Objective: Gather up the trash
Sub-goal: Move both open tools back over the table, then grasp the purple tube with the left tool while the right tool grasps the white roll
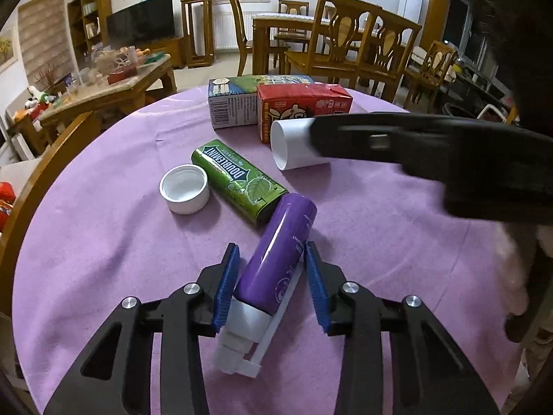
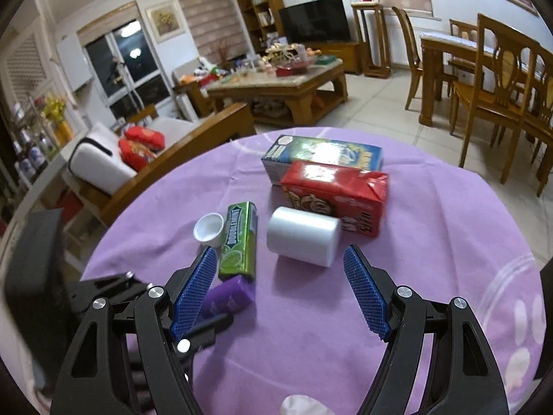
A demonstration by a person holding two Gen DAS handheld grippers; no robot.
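A purple spray bottle (image 1: pixel 279 259) with a white pump lies on the purple tablecloth (image 1: pixel 103 235). My left gripper (image 1: pixel 273 276) is open, its blue pads on either side of the bottle's lower body. A green gum tin (image 1: pixel 238 180), a white cap (image 1: pixel 185 188), a white cup on its side (image 1: pixel 293 145), a red carton (image 1: pixel 300 107) and a blue-green carton (image 1: pixel 238 98) lie beyond. My right gripper (image 2: pixel 280 276) is open and empty, just short of the white cup (image 2: pixel 302 237). The purple bottle (image 2: pixel 230 295) shows partly behind its left finger.
The round table's edge drops off to a tiled floor. A wooden sofa arm (image 1: pixel 41 176) stands at the left, and dining chairs (image 1: pixel 363 45) and a table stand behind. The right gripper's black body (image 1: pixel 449 159) hangs over the table's right side.
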